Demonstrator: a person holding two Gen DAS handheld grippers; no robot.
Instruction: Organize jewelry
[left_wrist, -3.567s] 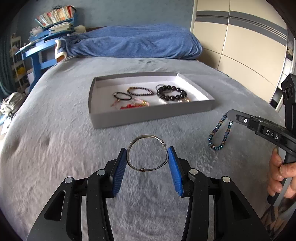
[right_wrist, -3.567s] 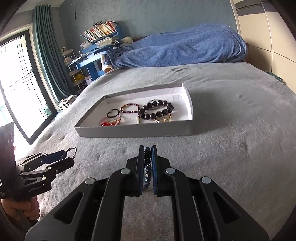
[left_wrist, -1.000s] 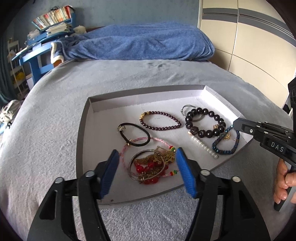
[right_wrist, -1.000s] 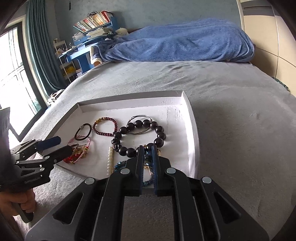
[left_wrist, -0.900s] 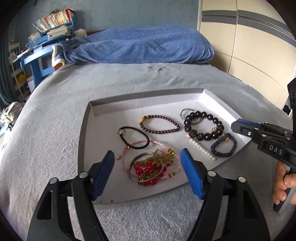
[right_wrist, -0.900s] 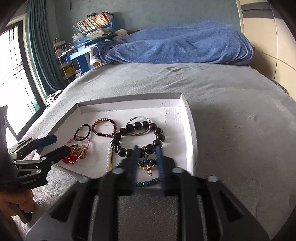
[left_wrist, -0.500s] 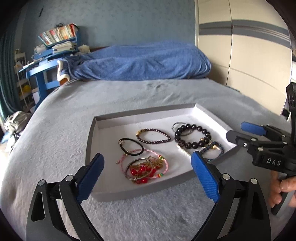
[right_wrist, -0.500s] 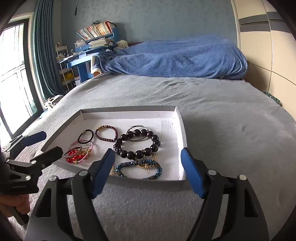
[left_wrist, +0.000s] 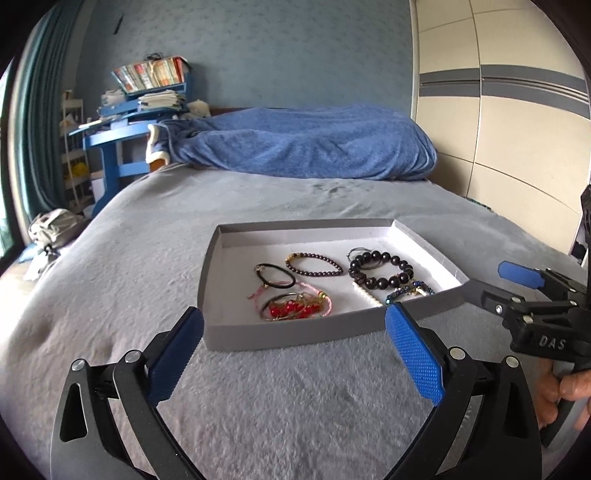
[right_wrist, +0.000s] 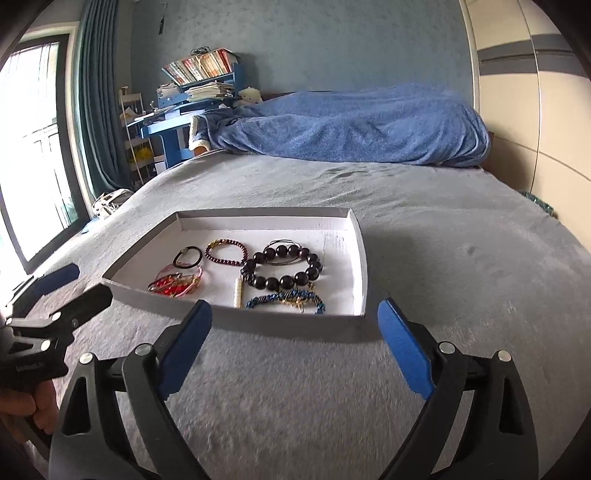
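A grey tray (left_wrist: 295, 336) with a white floor lies on the grey bedspread and holds several bracelets. The silver bangle (left_wrist: 280, 306) rests on the red bead bracelet at the tray's front left. The blue bead bracelet (right_wrist: 284, 300) lies at the front right, next to the large black bead bracelet (right_wrist: 282, 267). My left gripper (left_wrist: 295, 347) is open and empty, just in front of the tray's near wall. My right gripper (right_wrist: 291, 339) is open and empty, in front of the tray (right_wrist: 354, 295), and also shows in the left wrist view (left_wrist: 491, 284).
A blue blanket (left_wrist: 306, 151) is heaped at the head of the bed. A blue desk with books (left_wrist: 125, 136) stands at the back left. A cream wardrobe (left_wrist: 517, 129) runs along the right. A window and curtain (right_wrist: 55, 147) are on the left.
Both grippers let go of their bracelets into the tray, opened wide and drew back from it. The silver bangle and the blue bead bracelet now lie in the tray.
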